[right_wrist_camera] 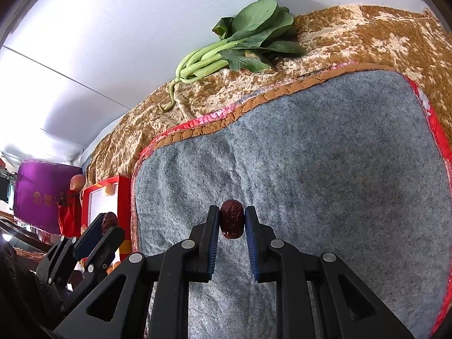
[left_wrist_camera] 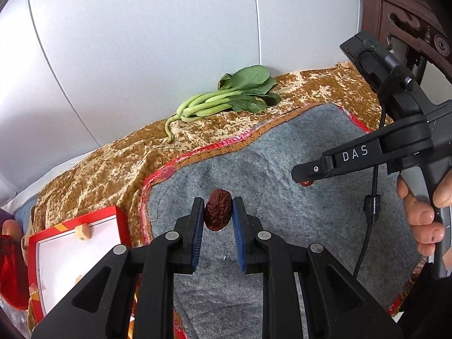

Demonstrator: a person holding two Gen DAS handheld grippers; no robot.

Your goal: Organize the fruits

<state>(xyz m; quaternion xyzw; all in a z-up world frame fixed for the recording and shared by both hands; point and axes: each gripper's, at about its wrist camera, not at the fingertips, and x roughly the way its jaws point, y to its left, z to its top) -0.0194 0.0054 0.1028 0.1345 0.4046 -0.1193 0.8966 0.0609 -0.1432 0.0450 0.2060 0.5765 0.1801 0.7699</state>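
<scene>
Here, a red box with a white inside was seen lying open at the left edge of the gold cloth, just beside the grey felt mat. One small tan chunk was seen inside it near the far wall; what it was could not be made out. More tan bits showed at the box's near end, largely hidden behind the gripper frame. In the right wrist view only a corner of the box was visible, cut off by the left gripper's fingers.

The left gripper was clamped on a wrinkled dried red date, held between its blue pads above the mat. The right gripper was likewise clenched on a second, smoother date, also over the mat. From the left wrist view only a sliver of that second date was visible beneath the right gripper's tip. A hand was seen on the right gripper's handle, partly cut off by the frame edge.

A bunch of leafy greens was seen lying on the gold cloth against the white wall. At the far left, a red bag and a purple object were visible but too distorted to be identified.
</scene>
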